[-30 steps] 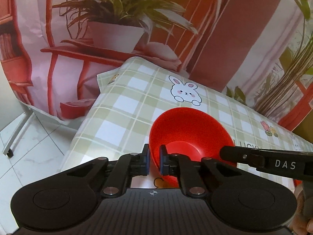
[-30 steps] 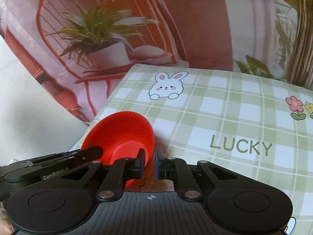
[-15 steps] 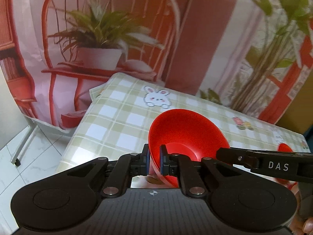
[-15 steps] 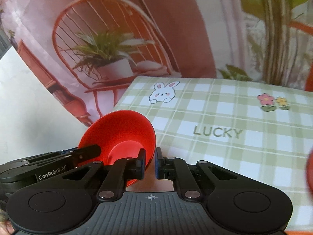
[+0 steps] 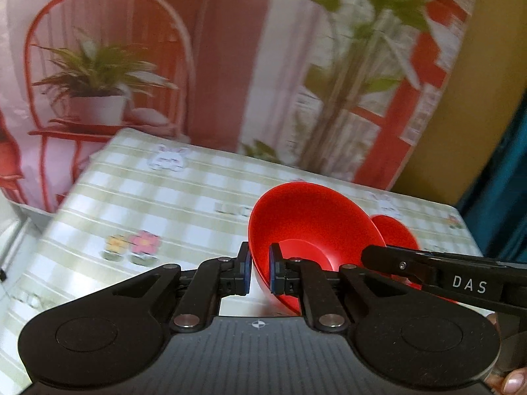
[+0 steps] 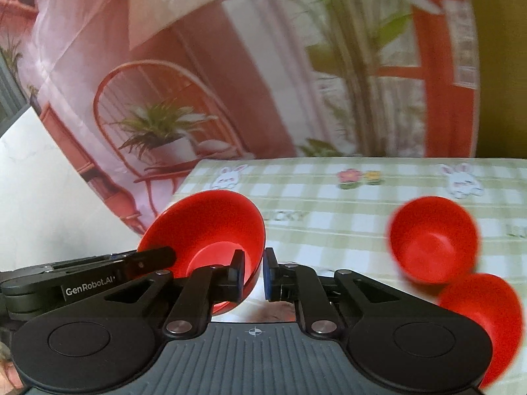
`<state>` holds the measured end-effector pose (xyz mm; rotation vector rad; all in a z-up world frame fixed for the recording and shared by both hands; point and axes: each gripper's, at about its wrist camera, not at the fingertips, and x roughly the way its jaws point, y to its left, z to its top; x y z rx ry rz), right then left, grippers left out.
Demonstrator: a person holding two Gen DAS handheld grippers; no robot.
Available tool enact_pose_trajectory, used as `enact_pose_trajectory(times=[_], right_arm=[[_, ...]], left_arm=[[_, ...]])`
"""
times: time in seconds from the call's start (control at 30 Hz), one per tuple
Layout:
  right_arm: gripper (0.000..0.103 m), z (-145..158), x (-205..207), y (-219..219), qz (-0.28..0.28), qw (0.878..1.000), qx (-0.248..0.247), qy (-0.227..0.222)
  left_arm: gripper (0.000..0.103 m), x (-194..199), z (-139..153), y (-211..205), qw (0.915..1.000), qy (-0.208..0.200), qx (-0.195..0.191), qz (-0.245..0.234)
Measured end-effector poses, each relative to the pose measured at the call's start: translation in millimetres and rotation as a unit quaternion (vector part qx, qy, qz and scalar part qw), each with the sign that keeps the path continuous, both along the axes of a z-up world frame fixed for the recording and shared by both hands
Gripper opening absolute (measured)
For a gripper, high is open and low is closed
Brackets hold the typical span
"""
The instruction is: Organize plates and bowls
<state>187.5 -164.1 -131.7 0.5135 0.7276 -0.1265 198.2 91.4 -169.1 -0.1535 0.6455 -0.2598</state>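
Note:
Both grippers hold one red bowl (image 5: 309, 230) above the checked tablecloth (image 5: 158, 204). My left gripper (image 5: 258, 273) is shut on its left rim. My right gripper (image 6: 253, 273) is shut on its right rim; the bowl also shows in the right wrist view (image 6: 210, 227). Two more red bowls stand on the table to the right, a farther one (image 6: 433, 240) and a nearer one (image 6: 487, 312). One of them shows behind the held bowl in the left wrist view (image 5: 395, 233).
The table (image 6: 329, 204) is covered by a green and white checked cloth with rabbit and flower prints. A printed backdrop (image 5: 131, 49) with a red chair and plants hangs behind. The table's left edge drops to a white tiled floor (image 5: 10, 237).
Both grippers have swung to the right and risen with the bowl. The two other red bowls have come into the right wrist view.

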Motion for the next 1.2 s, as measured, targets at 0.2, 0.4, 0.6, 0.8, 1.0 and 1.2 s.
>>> enact_pose_trajectory(times=[0.2, 0.4, 0.6, 0.8, 1.0, 1.2], right_arm=[[0.012, -0.1, -51.6, -42.5, -0.047, 0.999, 0.006, -0.014], [0.012, -14.3, -93.4, -80.8, -0.092, 0.995, 0.018, -0.017], [0.012, -31.4, -114.0, -112.9, -0.127, 0.991, 0.034, -0.019], [0.012, -42.5, -105.7, -140.8, -0.138, 0.990, 0.029, -0.024], [0.012, -51.9, -82.3, -164.6, -0.134, 0.990, 0.020, -0.031], [0.012, -69.1, -54.6, -177.5, -0.125, 0.992, 0.019, -0.014]], left_arm=[[0.012, -9.9, -2.2, -55.2, 0.9990, -0.001, 0.003, -0.044], [0.013, -16.4, -11.5, -107.6, 0.9959, 0.005, 0.025, -0.087], [0.014, -10.6, -21.0, -145.0, 0.9927, 0.013, 0.041, -0.113], [0.014, 12.1, -20.3, -168.3, 0.9909, 0.010, 0.044, -0.127], [0.013, 52.0, -20.1, -179.6, 0.9922, 0.014, 0.027, -0.121], [0.013, 77.6, -28.9, -185.3, 0.9934, 0.019, 0.033, -0.108]])
